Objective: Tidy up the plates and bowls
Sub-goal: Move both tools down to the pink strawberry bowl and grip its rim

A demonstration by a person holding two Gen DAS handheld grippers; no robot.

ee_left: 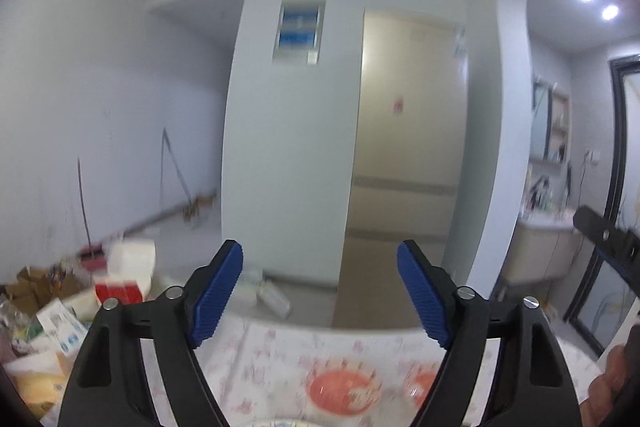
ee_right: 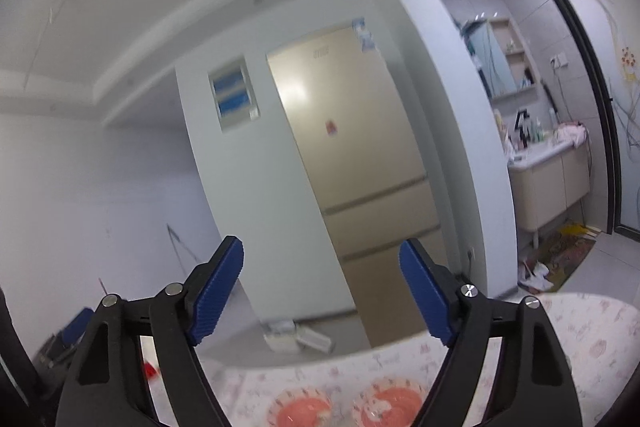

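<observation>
blue-padded hand-held grippers (ee_left: 320,259) (ee_right: 322,259) — raised, agape

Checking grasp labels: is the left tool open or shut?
Open. The left tool shows its blue pads wide apart with nothing between them, above the table.

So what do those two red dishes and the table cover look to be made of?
The two red dishes look like glazed ceramic or melamine: a small glint shows on one, with a pale patterned rim. Blur leaves it open. The table cover looks like printed cloth or vinyl, a pale surface with a pink motif, draped over the edge. Both tools, left and right, are open.
</observation>
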